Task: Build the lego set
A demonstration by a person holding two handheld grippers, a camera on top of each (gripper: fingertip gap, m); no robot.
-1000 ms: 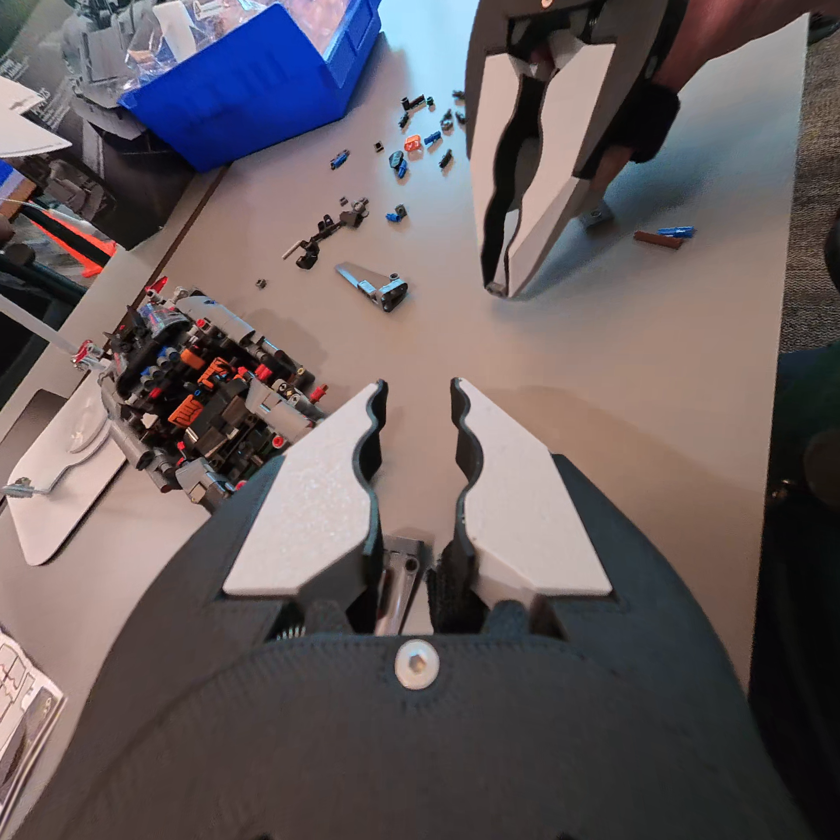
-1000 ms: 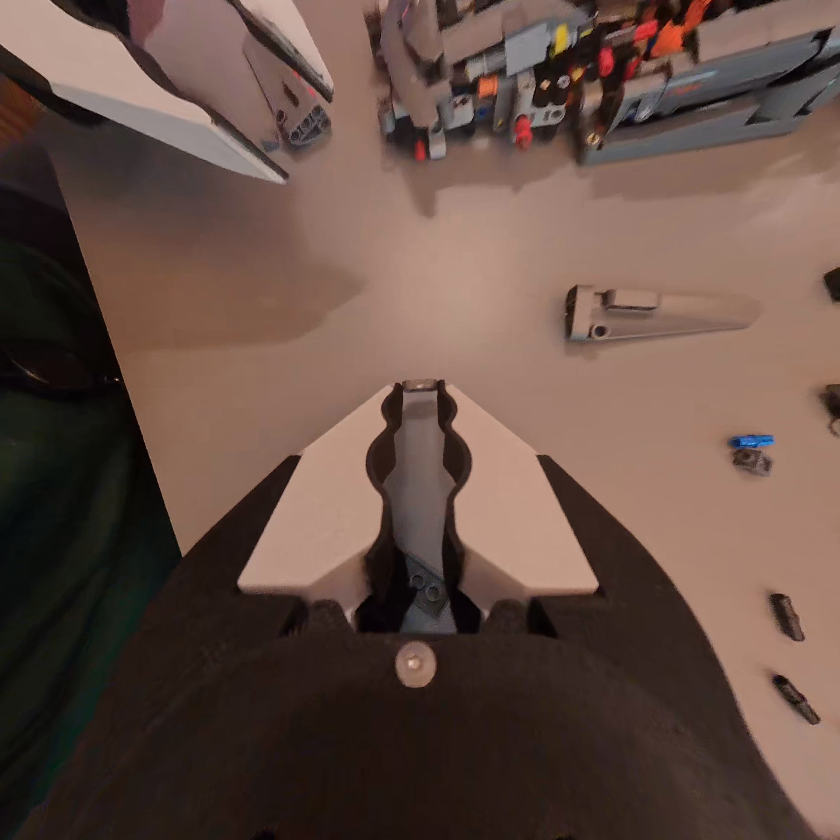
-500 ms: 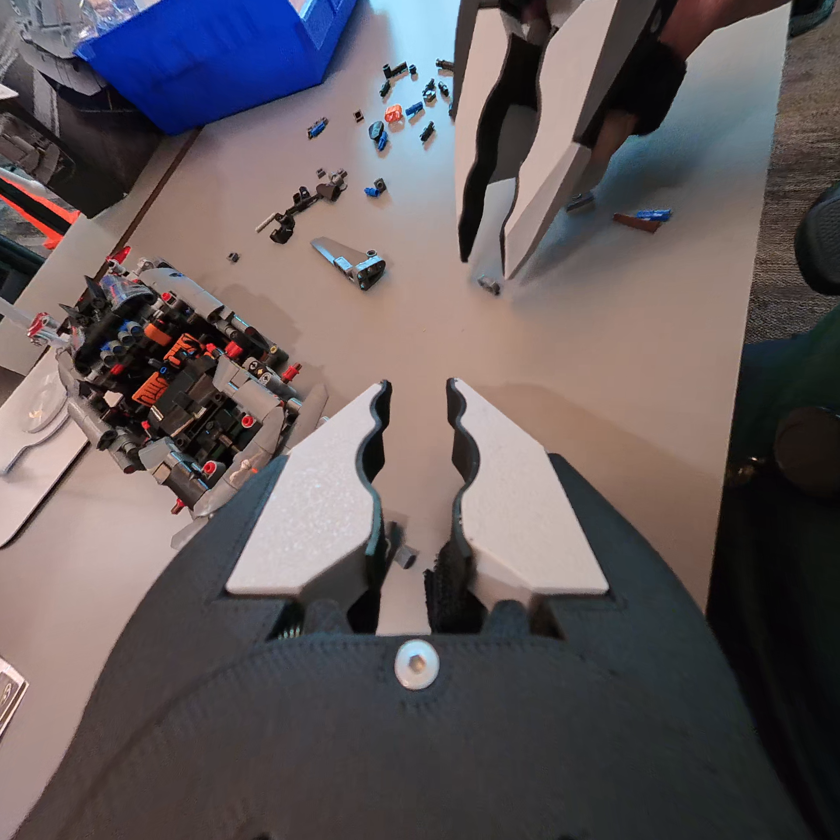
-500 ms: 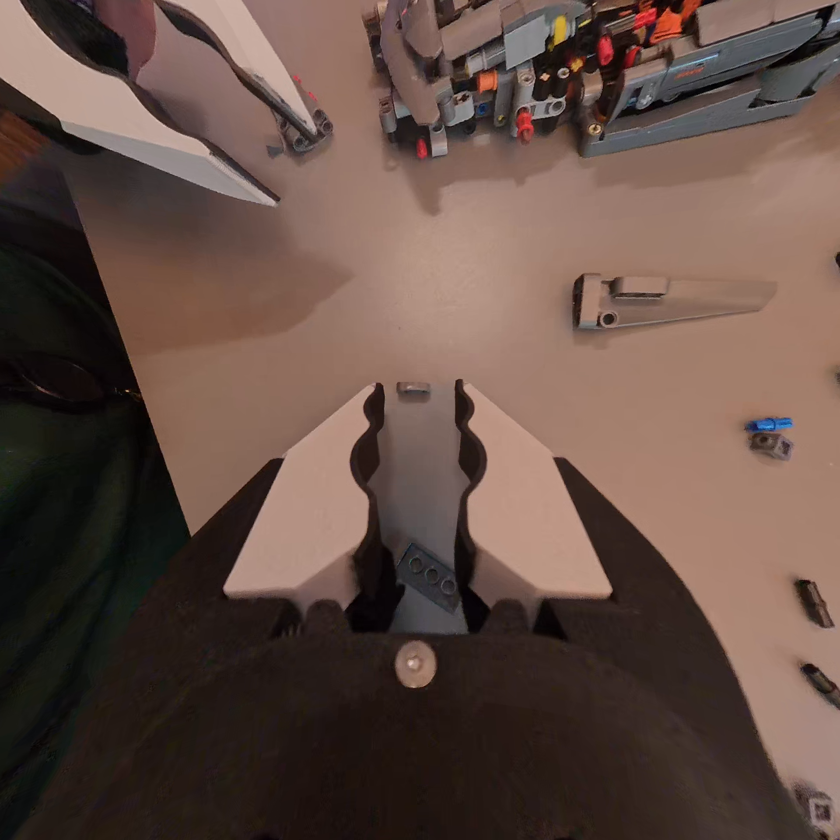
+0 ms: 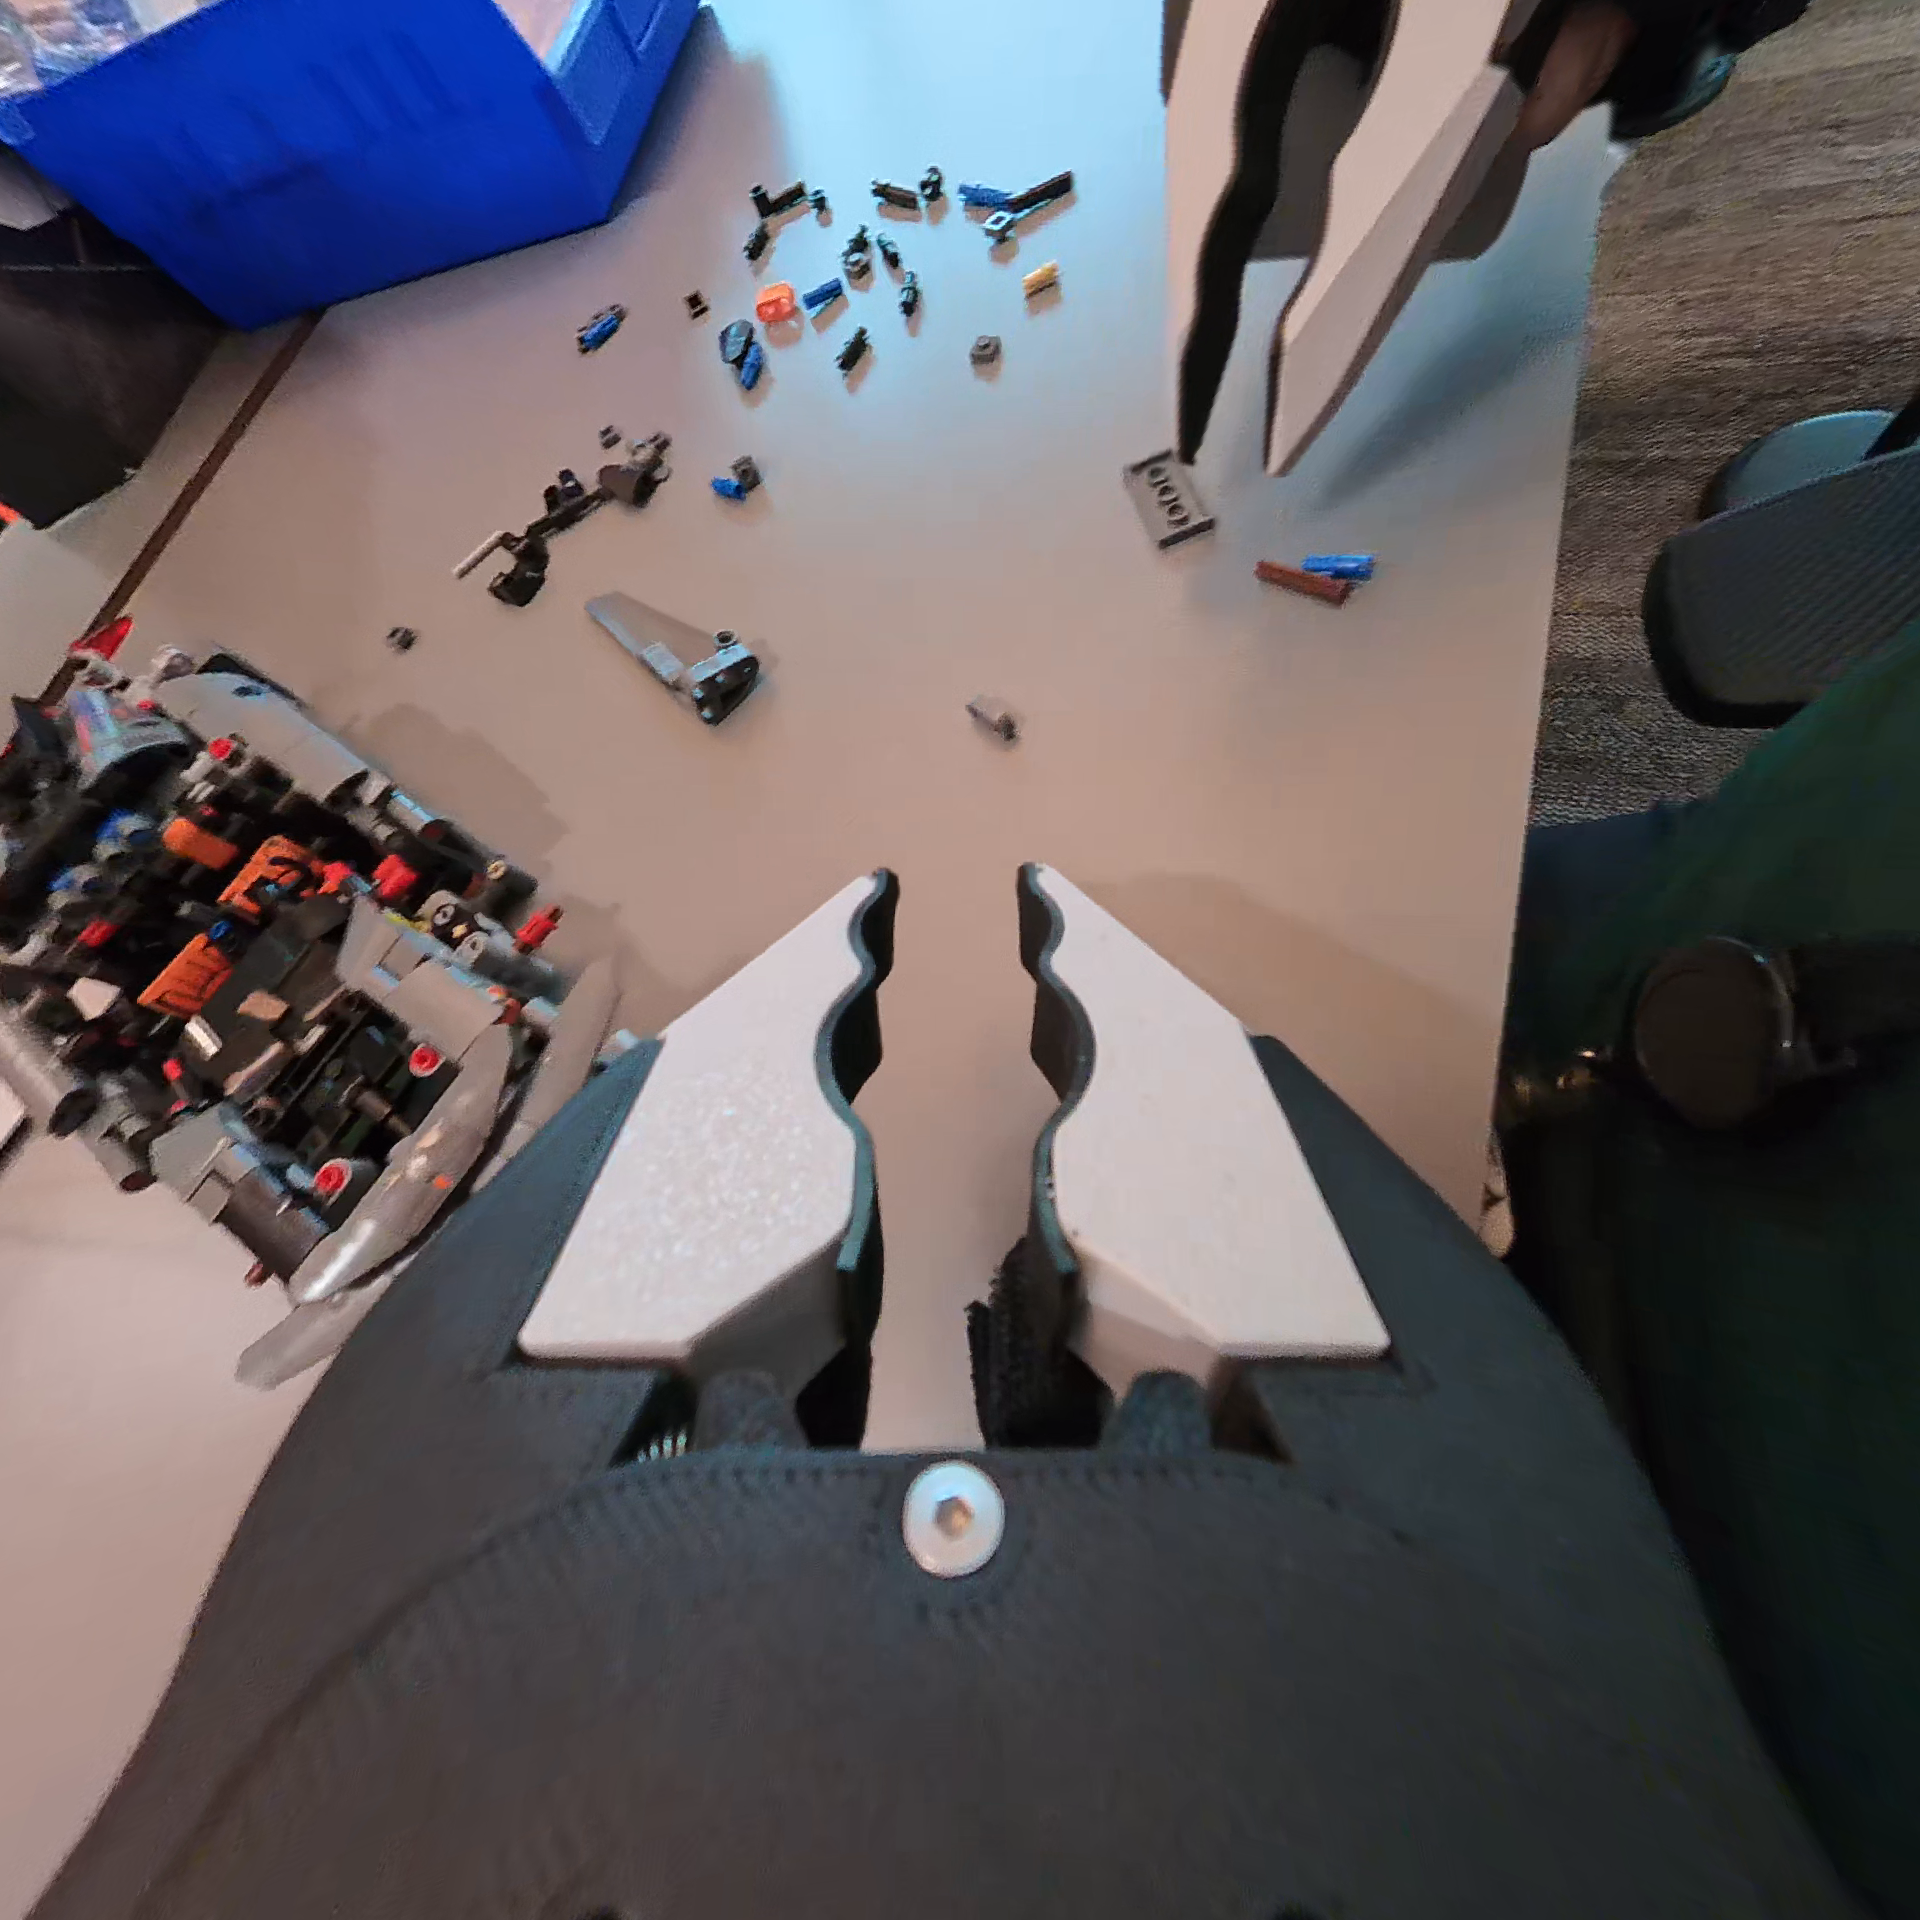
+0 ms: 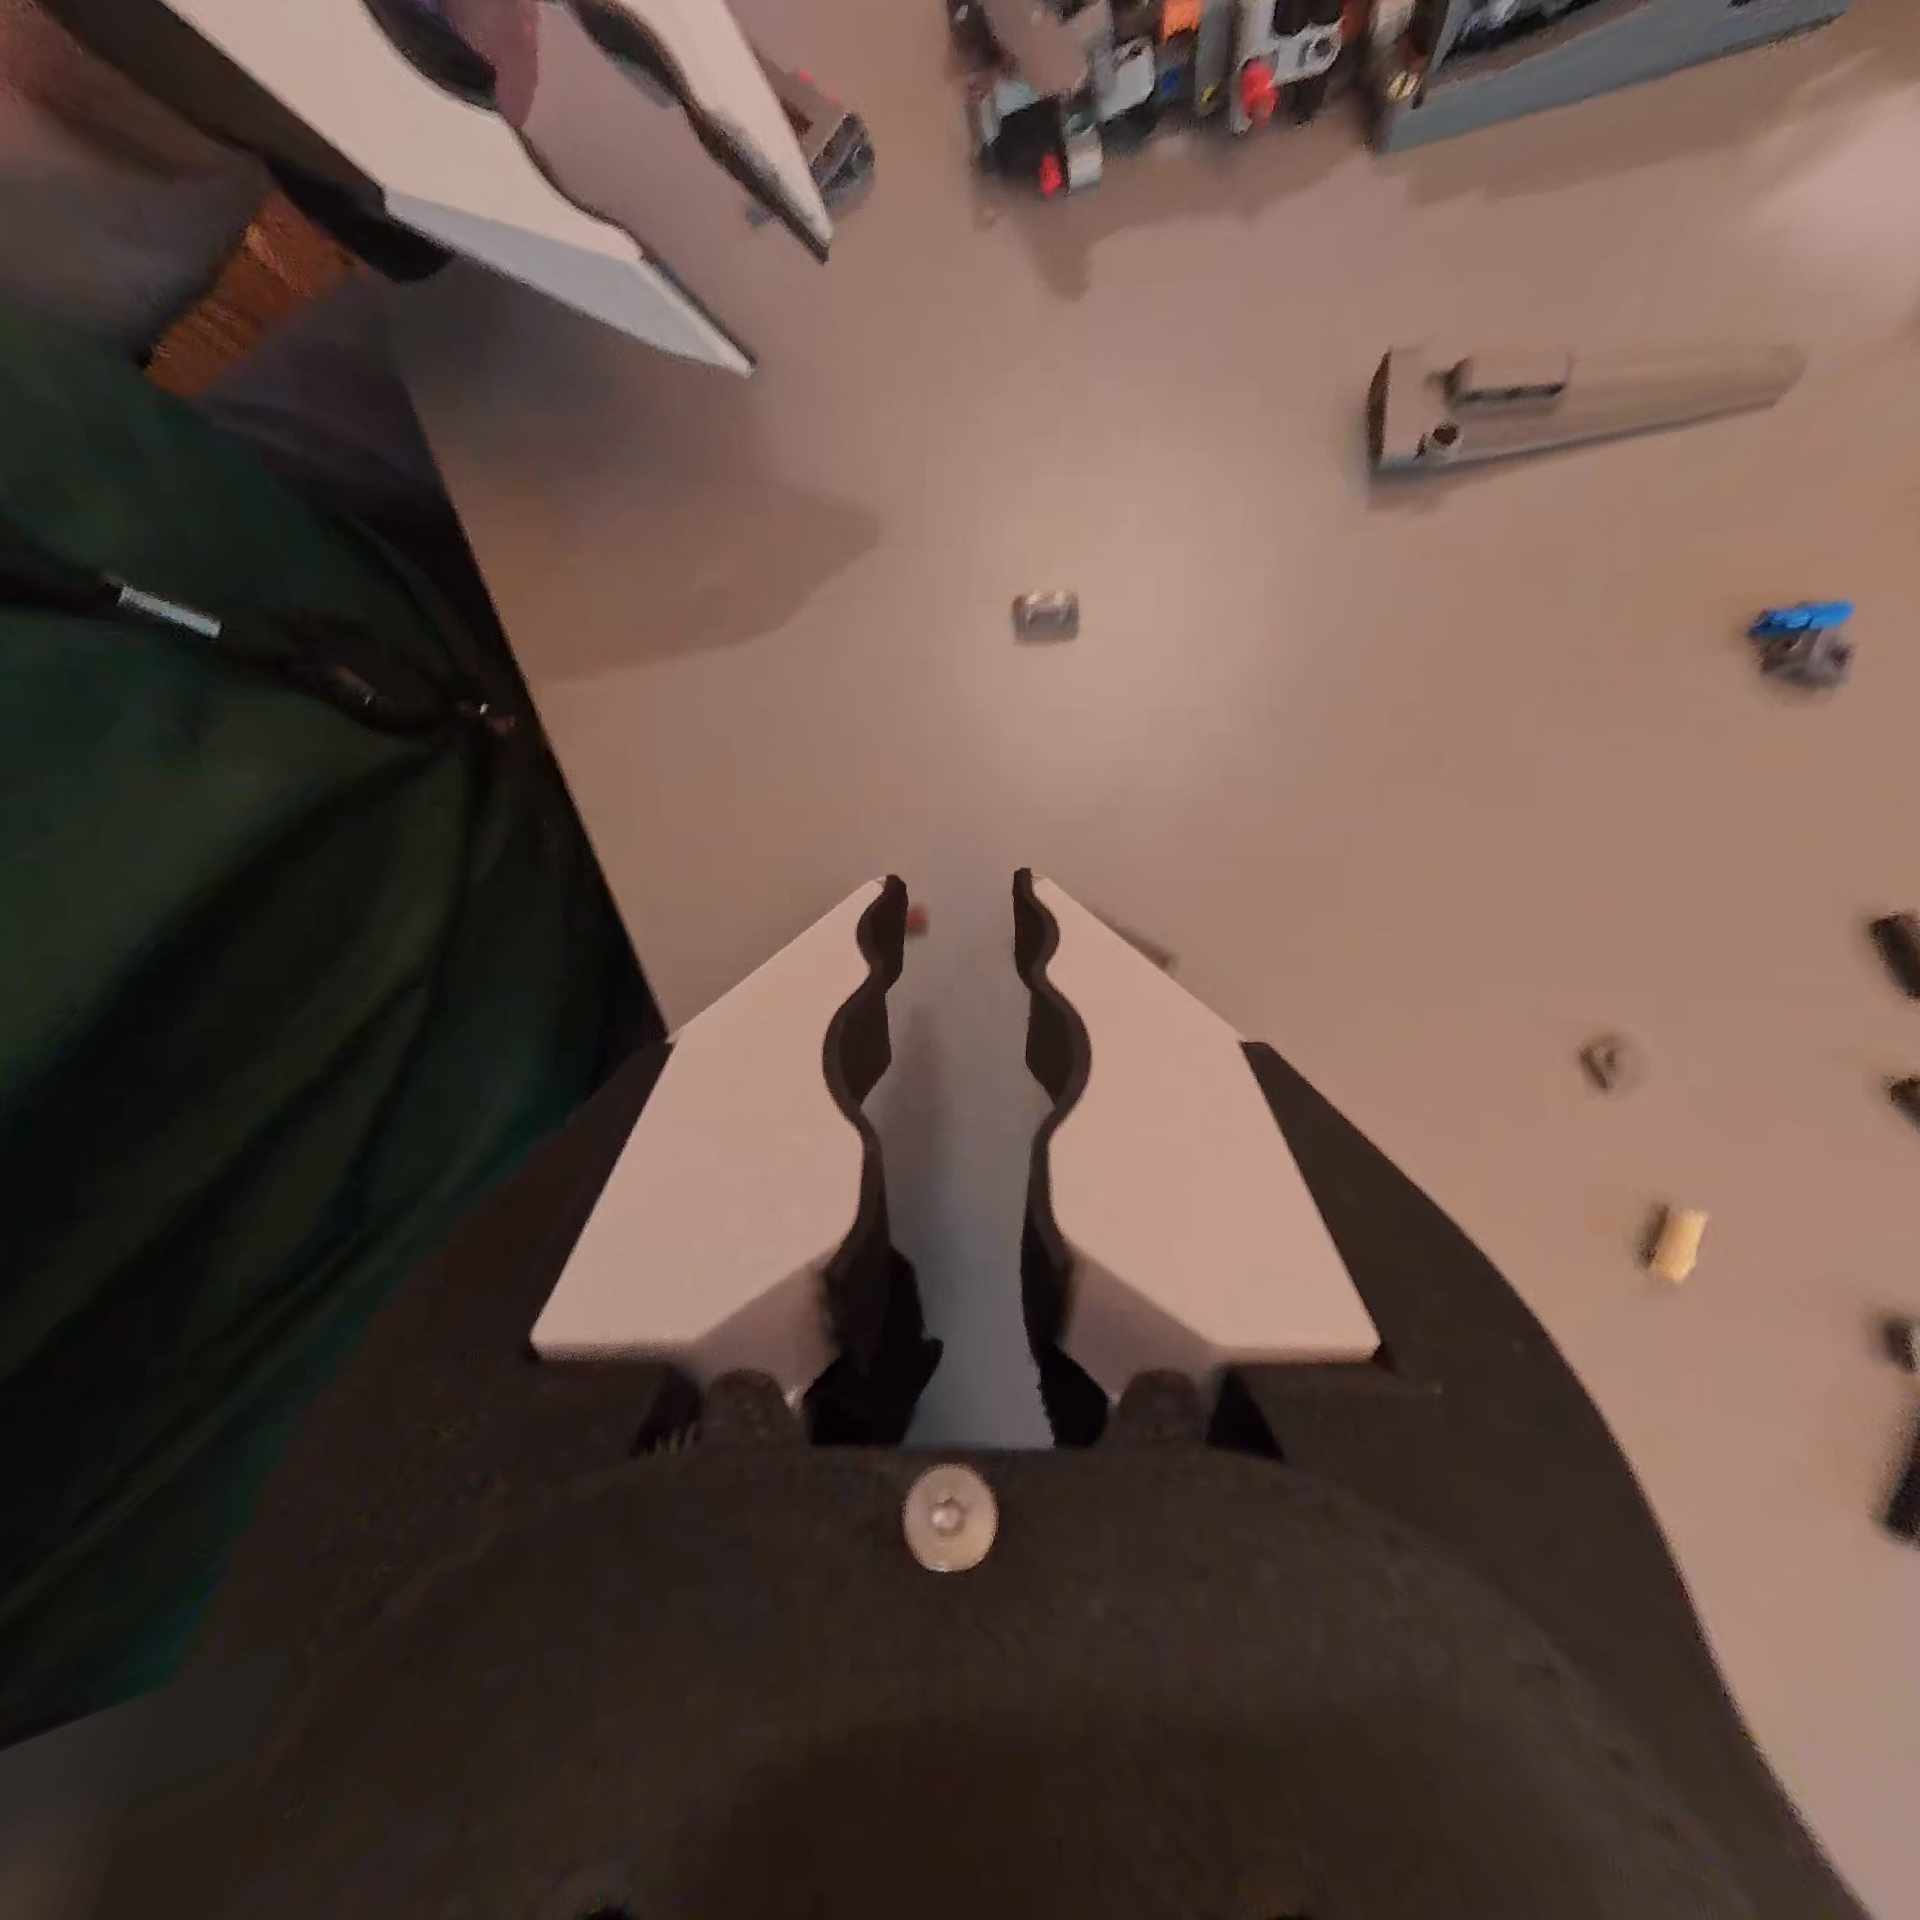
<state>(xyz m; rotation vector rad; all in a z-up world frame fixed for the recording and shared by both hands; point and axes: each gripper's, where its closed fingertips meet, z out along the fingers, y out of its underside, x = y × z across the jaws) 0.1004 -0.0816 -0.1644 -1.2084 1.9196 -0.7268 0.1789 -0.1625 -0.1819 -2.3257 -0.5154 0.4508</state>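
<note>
1. the small grey piece (image 5: 994,719) that the right gripper (image 6: 958,883) pinched at its tips a second ago now lies alone on the table (image 5: 1299,831), mid-table, and that gripper has let go and lifted clear of it
2. the right gripper's jaws stand apart with nothing between them; the grey plate (image 5: 1169,499) that showed deep between its fingers now lies flat just beside its left tip, far right
3. the left gripper (image 5: 956,878) is also parted and empty; the grey part seen between its fingers a second ago is gone from that gap
4. judgement: a put-down is done and no part is in hand, so the next step looks like a fresh pick, and nothing has been joined to the model yet
5. the model (image 5: 260,997) sits near left, well apart from the small piece
6. a grey panel (image 5: 675,665) lies between the model and the small piece, to the left of the piece
7. counts: one model, one small grey piece, one grey plate, one grey panel, two grippers
8. also one black linkage (image 5: 561,509) far of the panel, and one brown bar (image 5: 1299,579) touching one blue pin (image 5: 1340,564) at the right edge
9. loose bits (image 5: 862,281) scattered far: roughly twenty, too small to count exactly
10. one blue bin (image 5: 343,135) at far left
</note>
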